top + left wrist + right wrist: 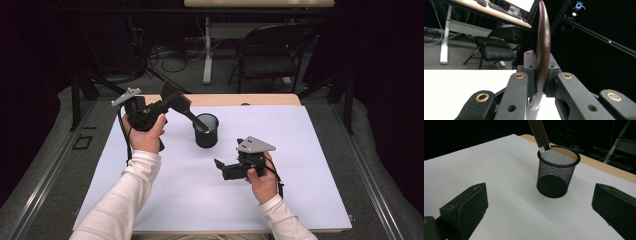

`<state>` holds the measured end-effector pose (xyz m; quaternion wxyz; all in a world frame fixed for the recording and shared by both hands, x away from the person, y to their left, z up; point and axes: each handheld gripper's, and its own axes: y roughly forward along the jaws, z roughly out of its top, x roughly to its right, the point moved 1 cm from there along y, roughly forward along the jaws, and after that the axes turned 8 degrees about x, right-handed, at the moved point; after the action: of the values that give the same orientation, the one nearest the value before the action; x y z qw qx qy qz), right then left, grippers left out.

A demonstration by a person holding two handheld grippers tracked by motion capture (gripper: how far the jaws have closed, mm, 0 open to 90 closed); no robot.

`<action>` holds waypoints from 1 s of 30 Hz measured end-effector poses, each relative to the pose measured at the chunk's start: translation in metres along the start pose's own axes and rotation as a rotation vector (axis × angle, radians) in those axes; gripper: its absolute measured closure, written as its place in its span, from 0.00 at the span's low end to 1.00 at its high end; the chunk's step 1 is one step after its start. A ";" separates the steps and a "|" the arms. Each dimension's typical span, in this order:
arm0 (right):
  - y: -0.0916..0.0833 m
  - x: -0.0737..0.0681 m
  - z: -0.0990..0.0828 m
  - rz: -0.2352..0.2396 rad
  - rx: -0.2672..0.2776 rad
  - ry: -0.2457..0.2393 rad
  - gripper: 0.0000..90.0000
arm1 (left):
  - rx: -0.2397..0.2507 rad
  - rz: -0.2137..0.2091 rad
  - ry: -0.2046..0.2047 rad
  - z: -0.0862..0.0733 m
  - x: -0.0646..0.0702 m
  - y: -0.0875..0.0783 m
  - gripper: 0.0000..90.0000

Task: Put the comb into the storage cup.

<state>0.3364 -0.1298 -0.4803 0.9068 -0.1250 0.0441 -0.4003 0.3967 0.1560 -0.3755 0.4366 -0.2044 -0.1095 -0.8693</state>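
Observation:
My left gripper (171,103) is raised over the back left of the table, shut on the broad flat end of a brown utensil (176,99). The utensil's shaft slopes down to the right into a black mesh cup (206,131). In the left gripper view the utensil (543,37) stands edge-on, pinched in my left gripper (540,63). My right gripper (219,168) rests low, right of and nearer than the cup, open and empty. In the right gripper view the cup (555,173) stands ahead of my right gripper (540,200), with the utensil's shaft (539,133) and its silver band at the rim.
A white sheet (300,150) covers most of the wooden table (260,99). Behind the table stand a black folding chair (270,55) and a desk's white leg (207,50). Dark curtains close off both sides.

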 end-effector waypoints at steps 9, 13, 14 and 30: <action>0.000 0.000 0.000 -0.007 -0.003 0.000 0.00 | 0.010 0.028 0.026 0.005 0.000 0.006 0.93; -0.001 0.000 0.000 -0.003 -0.002 -0.004 0.00 | 0.006 0.045 0.035 0.005 -0.002 0.010 0.93; -0.001 0.000 0.001 -0.003 -0.001 -0.004 0.00 | 0.005 0.050 0.035 0.004 -0.003 0.011 0.93; -0.001 0.001 0.000 -0.003 -0.003 0.000 0.00 | -0.018 0.101 0.037 -0.003 -0.006 0.034 0.93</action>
<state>0.3362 -0.1314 -0.4798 0.9060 -0.1264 0.0446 -0.4015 0.4264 0.1387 -0.3804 0.4800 -0.1974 -0.0833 -0.8507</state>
